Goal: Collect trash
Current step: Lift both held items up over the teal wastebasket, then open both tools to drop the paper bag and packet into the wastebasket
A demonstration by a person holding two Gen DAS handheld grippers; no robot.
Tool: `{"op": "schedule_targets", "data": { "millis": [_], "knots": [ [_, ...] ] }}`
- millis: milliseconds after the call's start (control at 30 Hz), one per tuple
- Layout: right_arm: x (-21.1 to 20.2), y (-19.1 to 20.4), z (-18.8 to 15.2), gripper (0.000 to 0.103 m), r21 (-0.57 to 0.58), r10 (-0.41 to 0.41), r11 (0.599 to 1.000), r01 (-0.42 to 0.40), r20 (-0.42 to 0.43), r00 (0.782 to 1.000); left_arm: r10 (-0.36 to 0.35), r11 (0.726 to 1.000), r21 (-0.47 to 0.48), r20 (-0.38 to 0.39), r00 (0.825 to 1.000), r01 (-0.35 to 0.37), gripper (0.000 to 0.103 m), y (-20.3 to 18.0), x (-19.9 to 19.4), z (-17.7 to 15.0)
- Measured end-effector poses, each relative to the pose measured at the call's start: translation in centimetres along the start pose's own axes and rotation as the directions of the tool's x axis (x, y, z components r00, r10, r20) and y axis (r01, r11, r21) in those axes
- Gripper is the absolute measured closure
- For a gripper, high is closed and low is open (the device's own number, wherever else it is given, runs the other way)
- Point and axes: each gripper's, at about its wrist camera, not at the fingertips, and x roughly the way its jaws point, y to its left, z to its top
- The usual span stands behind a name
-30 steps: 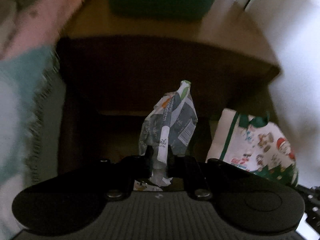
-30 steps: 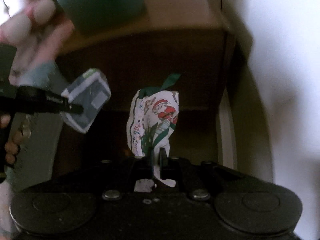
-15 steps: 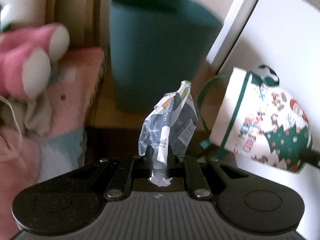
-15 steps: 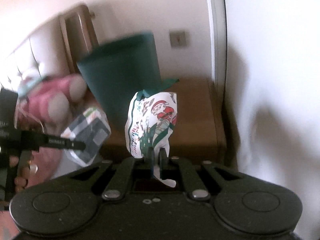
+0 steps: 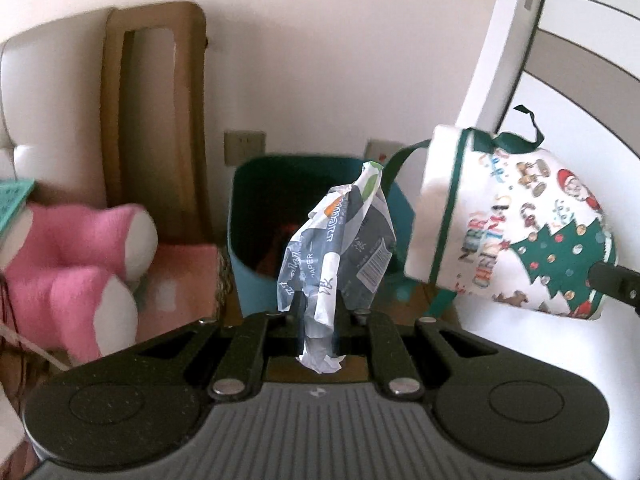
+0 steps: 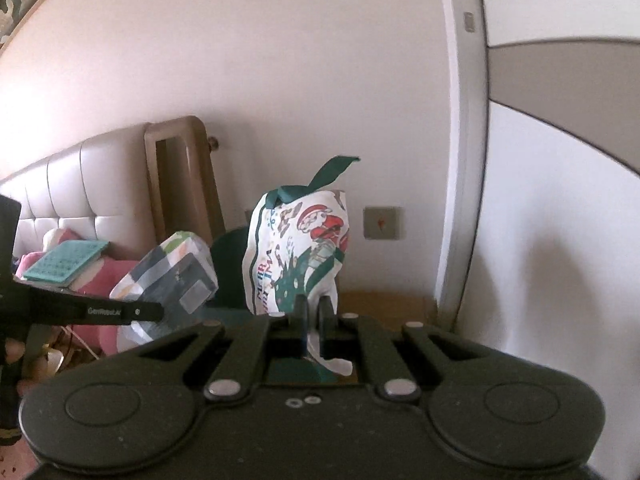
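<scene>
Trash held aloft in both grippers, short of the teal bin [image 5: 256,280] on the wooden bedside stand [image 6: 384,304]. Beyond, along the pale wall: padded headboard [image 6: 60,192], wooden frame [image 5: 156,120], pink plush toy [image 5: 80,272] with a teal calendar book [image 6: 66,266] on top.

Largest piece: Christmas-print paper bag [image 6: 298,252], green ribbon handle up, pinched at its lower edge by the right gripper [image 6: 314,312], jaws clamped together on the paper. Seen from the left wrist, hanging beside the bin's right rim, not over the opening.

Smaller piece: crumpled tissue wrapper [image 5: 340,256], grey and white with a barcode, clamped at its twisted tail by the left gripper [image 5: 318,320], jaws pressed tight on the film. In front of the bin mouth, apparently not above it yet.

Judged step: carry and drop. Best done one piece at a time, wrapper first as the nearer. Bring each gripper fully over the dark opening before parting the jaws, then tip the nose down so light paper falls clear instead of clinging to the pads. Give the bag extra room: bulky, likely to catch on the rim or knock the bin. Keep the two grippers apart over the narrow mouth.
</scene>
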Motion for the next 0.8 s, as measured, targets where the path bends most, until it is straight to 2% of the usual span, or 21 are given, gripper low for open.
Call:
{"op": "schedule_targets", "data": {
  "millis": [167,333,600,800],
  "knots": [
    [3.0,1.1,2.1,0.099,-0.030,-0.009,1.000,0.009,-0.001,1.000,0.014,1.000,-0.004,-0.012,1.000,-0.014,0.092,0.5,2.8,2.8],
    [7.3,1.7,3.9,0.099,-0.037,-0.014,0.999,0.013,-0.046,0.999,0.058,0.998,0.004,-0.044,0.997,-0.058,0.092,1.1,6.0,4.6],
    [13.4,2.2,4.5,0.099,-0.022,-0.020,1.000,0.016,-0.159,0.987,0.083,0.996,0.042,-0.096,0.992,-0.079,0.092,0.7,9.6,5.0],
    [16.2,2.8,4.0,0.098,-0.027,-0.028,0.999,0.023,-0.211,0.977,0.103,0.991,0.095,-0.162,0.981,-0.089,0.092,0.2,11.8,3.9]
  ]
}}
